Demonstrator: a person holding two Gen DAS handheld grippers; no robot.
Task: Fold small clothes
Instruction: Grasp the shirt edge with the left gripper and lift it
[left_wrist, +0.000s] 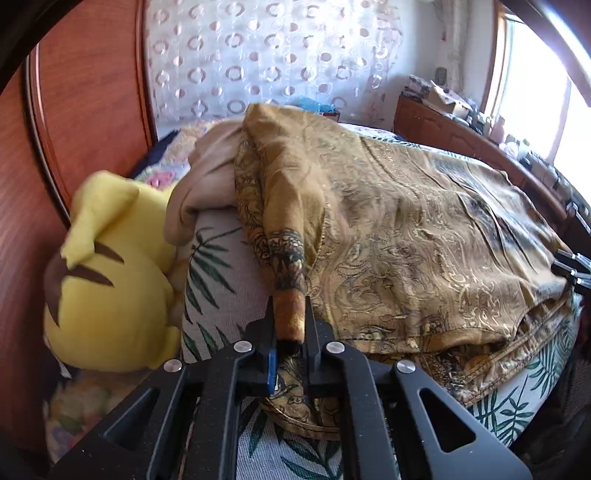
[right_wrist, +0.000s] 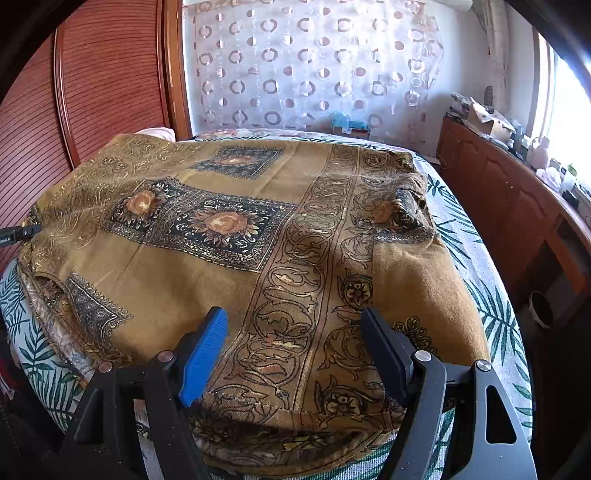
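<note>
A mustard-gold patterned garment (right_wrist: 236, 236) with dark floral panels lies spread on a bed with a palm-leaf cover (right_wrist: 491, 317). In the left wrist view the garment (left_wrist: 406, 229) has a side part lifted into a ridge. My left gripper (left_wrist: 290, 325) is shut on a bunched fold of that garment at its left edge. My left gripper's tip also shows at the far left of the right wrist view (right_wrist: 22, 232). My right gripper (right_wrist: 293, 350) is open, its jaws wide apart over the garment's near hem. Its tips show at the right edge of the left wrist view (left_wrist: 570, 267).
A yellow plush toy (left_wrist: 110, 280) and a beige cloth (left_wrist: 207, 184) lie at the bed's left side by a wooden headboard (left_wrist: 85, 110). A wooden dresser (right_wrist: 509, 206) with clutter runs along the right. A sheer curtain (right_wrist: 314, 62) hangs behind the bed.
</note>
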